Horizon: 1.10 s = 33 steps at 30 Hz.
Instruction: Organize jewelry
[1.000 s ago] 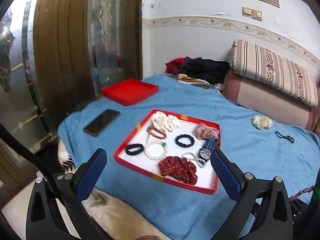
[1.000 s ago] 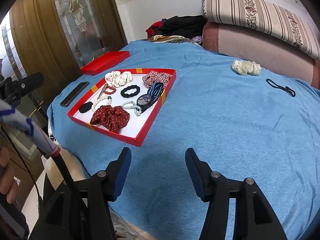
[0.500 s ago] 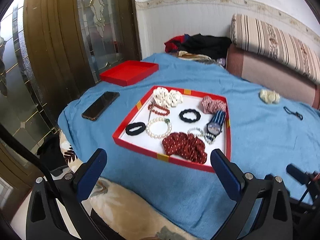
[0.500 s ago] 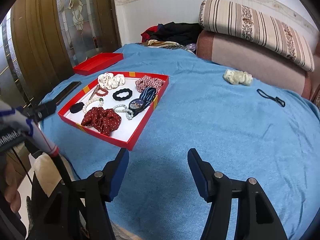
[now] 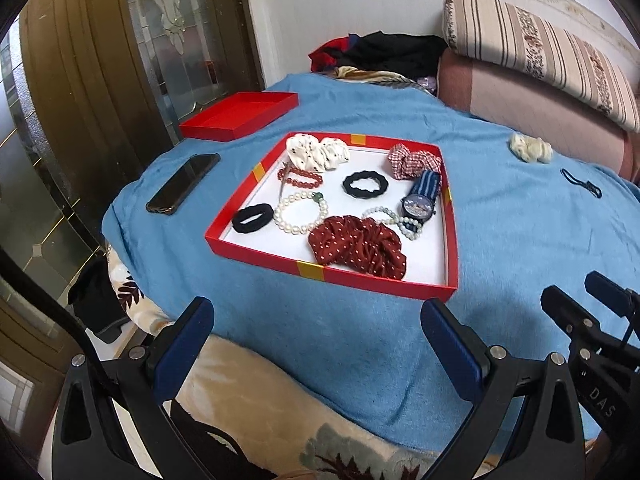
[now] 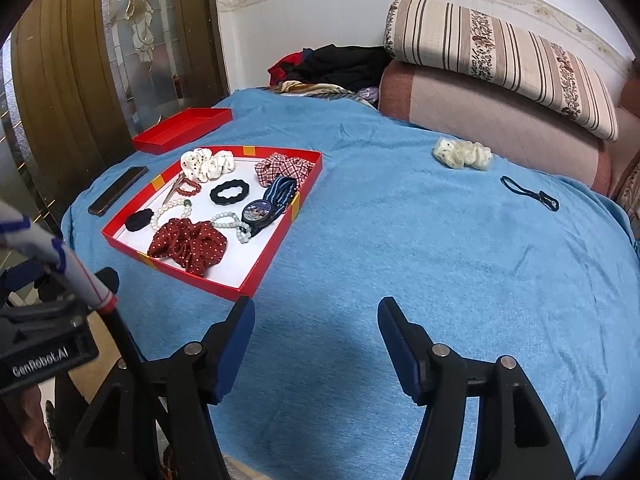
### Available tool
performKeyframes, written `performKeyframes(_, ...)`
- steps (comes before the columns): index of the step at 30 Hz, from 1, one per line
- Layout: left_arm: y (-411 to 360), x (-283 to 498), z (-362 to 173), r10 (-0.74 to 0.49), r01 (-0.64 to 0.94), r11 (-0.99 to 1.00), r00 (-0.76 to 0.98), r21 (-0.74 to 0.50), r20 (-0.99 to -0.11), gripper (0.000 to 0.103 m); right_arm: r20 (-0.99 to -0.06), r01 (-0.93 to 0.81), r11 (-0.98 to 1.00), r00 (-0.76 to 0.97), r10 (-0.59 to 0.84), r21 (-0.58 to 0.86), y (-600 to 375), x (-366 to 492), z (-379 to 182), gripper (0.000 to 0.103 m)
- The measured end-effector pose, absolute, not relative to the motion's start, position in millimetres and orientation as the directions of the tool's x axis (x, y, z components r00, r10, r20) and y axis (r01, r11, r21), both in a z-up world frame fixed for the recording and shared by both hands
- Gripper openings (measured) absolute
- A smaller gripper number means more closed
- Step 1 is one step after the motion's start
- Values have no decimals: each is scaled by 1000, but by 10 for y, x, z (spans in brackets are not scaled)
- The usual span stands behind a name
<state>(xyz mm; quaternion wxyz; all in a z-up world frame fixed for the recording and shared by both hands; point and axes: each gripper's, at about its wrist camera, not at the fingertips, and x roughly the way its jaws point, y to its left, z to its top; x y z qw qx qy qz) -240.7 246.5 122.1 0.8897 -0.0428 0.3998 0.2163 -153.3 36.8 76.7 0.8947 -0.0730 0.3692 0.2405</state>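
Your right gripper (image 6: pixel 316 316) is empty, jaws opening; left gripper (image 5: pixel 316 328) also apart, empty. Cream scrunchie (image 6: pixel 462 153) & black hair tie (image 6: pixel 528 194) lie loose, well apart from red tray (image 6: pixel 276 240). Approach scrunchie low (it's soft), pinch mid-bunch.

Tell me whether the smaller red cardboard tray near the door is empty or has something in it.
Empty, as far as shows: the smaller red cardboard tray shows only bare red floor. All the jewelry lies in the larger white-lined red tray.
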Motion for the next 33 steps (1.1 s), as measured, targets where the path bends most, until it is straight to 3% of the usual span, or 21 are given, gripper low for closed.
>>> performKeyframes(18,2604,-2024,1086,228,-392,920,548,-7,-805,103,-733,-454,891,610,300,-14,497,-1219,702,71)
performKeyframes(33,2954,-1702,769,198,-450,892,479,-46,-855,103,-772,-494,868,573,277,-55,879,-892,553,71)
